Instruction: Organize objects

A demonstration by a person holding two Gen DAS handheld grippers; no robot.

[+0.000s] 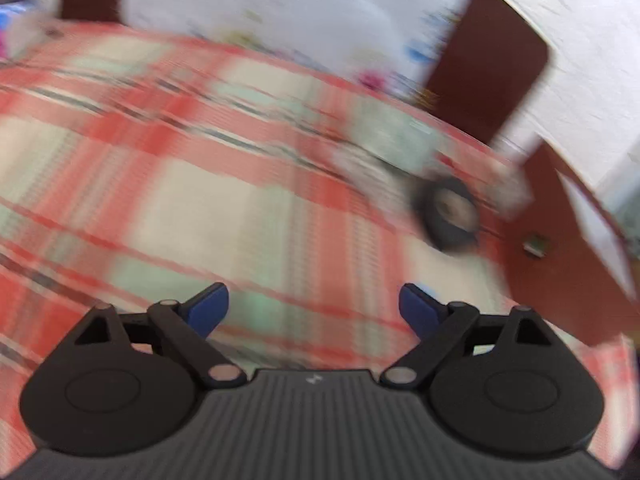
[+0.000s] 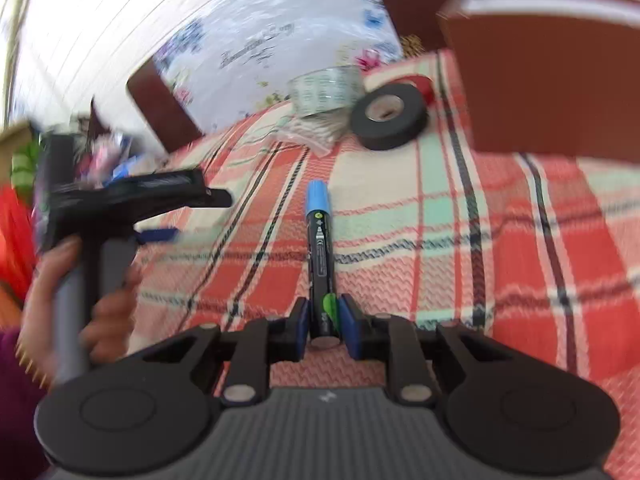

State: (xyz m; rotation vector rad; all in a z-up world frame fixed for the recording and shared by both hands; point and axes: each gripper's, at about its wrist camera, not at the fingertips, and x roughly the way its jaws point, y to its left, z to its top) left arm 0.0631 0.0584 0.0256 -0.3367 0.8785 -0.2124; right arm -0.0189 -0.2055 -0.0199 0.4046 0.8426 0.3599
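Right gripper (image 2: pixel 325 320) clamps the marker (image 2: pixel 320 256) at its tail, so carry it level toward the black tape roll (image 2: pixel 388 120) at one o'clock.

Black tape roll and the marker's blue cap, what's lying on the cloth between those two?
Nothing: in the right wrist view only bare plaid tablecloth lies between the black tape roll and the blue cap of the marker. The clear tape roll sits off to the side.

No legible text; tiny unreadable print on the marker (image 2: pixel 321 256).

White wall (image 2: pixel 80 20); brown wooden furniture (image 2: pixel 552 80); plaid cloth (image 1: pixel 200 200).
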